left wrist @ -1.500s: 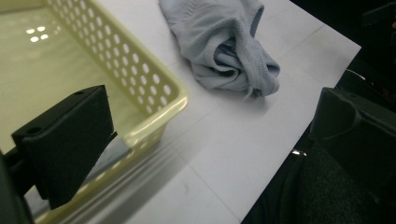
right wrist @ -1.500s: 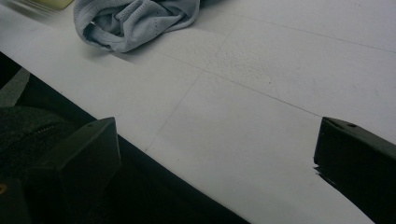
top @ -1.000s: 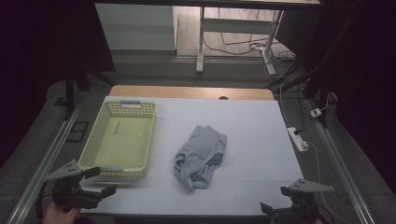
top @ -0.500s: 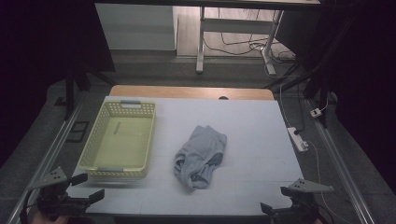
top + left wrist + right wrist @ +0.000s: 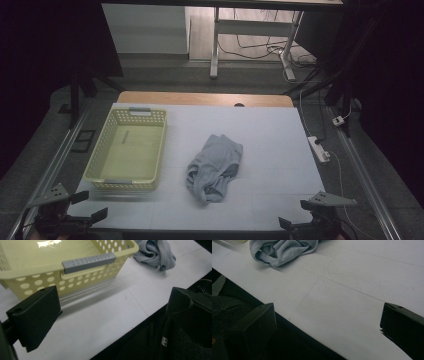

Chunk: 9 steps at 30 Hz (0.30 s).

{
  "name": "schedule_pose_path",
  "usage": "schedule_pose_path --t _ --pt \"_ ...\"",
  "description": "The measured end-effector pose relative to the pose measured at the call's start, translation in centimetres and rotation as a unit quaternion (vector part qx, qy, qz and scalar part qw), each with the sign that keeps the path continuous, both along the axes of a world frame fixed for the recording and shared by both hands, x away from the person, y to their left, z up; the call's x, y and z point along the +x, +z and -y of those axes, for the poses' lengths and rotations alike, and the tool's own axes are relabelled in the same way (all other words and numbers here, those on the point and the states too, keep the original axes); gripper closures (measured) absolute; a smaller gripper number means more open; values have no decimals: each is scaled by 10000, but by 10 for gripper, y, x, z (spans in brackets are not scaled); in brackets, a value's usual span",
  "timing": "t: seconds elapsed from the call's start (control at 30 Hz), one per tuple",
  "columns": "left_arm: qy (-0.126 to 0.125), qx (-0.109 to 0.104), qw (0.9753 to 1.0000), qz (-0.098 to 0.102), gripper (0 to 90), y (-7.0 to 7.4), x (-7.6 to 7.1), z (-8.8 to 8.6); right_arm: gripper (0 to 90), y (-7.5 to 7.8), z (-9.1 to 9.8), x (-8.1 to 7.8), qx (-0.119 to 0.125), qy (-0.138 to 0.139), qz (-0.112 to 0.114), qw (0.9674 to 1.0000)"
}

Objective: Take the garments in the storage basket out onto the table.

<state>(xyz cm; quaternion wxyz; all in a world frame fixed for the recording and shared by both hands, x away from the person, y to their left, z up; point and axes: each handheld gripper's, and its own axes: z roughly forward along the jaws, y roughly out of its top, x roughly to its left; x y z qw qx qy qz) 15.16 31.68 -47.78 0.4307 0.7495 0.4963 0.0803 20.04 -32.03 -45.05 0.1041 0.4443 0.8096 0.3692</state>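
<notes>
Nothing is getting handled yet; judging from the layout, the job is putting the cloth into the basket, and it is sitting at the very start.

Nearest: left hand-held gripper [image 5: 86, 206] is hovering at the desk's [image 5: 270, 140] near edge, in front of the basket's near-left corner, jaws spread wide, grasping nothing. In the left gripper view its jaws are framing bare desk, with the basket's near wall and grey handle [image 5: 88, 262] just beyond. Right hand-held gripper [image 5: 295, 215] is hanging at the near edge too, well to the right of the basket, jaws also released and empty; the right gripper view is showing them wide apart over the desk's front lip.

Mid: cloth [image 5: 215, 167] is lying crumpled in a heap on the desk, just right of the basket, apart from it, not touching either gripper. It is closer to the right gripper's line of sight, appearing at upper left in that view.

Farther: basket [image 5: 102, 175] is sitting empty, upright, long side running away from the person.

Done: nothing. Left: reaching in, pinching the cloth, lifting, carrying it left over the basket rim, releasing. The right gripper is looking like the likelier one to go first, though either could be reaching.
</notes>
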Motion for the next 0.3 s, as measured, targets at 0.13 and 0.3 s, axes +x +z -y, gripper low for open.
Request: schedule_pose_path --t 0.13,0.3 --pt "-94 157 9997 -165 0 -1 0 2 4 0 0 0 -2 1 -4 10000" --pt "-121 146 9995 -235 0 -1 2 2 4 -1 0 0 -51 11 -16 10000"
